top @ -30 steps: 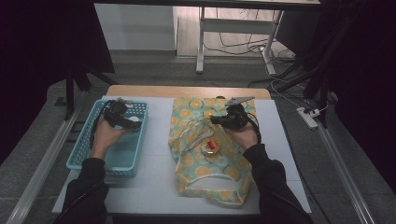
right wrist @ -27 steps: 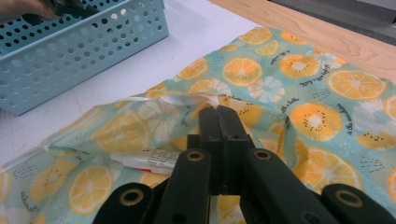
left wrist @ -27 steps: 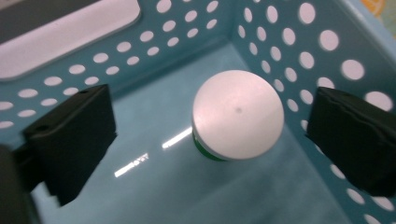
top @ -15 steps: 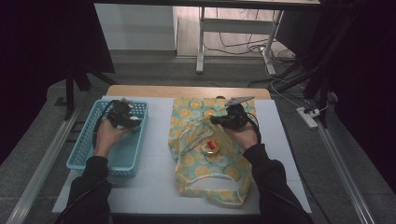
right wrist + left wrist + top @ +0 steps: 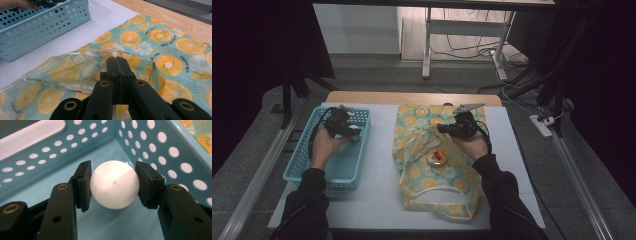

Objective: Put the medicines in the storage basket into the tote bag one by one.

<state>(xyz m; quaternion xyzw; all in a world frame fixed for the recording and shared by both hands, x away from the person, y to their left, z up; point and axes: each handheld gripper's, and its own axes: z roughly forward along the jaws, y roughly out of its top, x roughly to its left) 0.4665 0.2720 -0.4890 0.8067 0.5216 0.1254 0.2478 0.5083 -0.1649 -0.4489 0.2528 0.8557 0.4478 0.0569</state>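
Note:
A white ball (image 5: 114, 184) sits between the pads of my left gripper (image 5: 113, 170), which is shut on it low inside the blue perforated basket (image 5: 150, 135); its jaws have just been closing. In the high view the left gripper (image 5: 343, 125) is over the basket's far end. My right gripper (image 5: 117, 60) is shut on the raised rim of the orange-print cloth bag (image 5: 160, 50), holding its mouth up. The high view puts that gripper (image 5: 447, 129) at the bag's (image 5: 437, 190) upper middle.
A round tin with a red mark (image 5: 437, 157) lies in the bag's mouth, and a white tube (image 5: 80, 86) lies under the lifted rim. The basket (image 5: 302, 160) stands at the left on the white table (image 5: 377, 200). A wooden strip (image 5: 412, 97) runs along the far edge.

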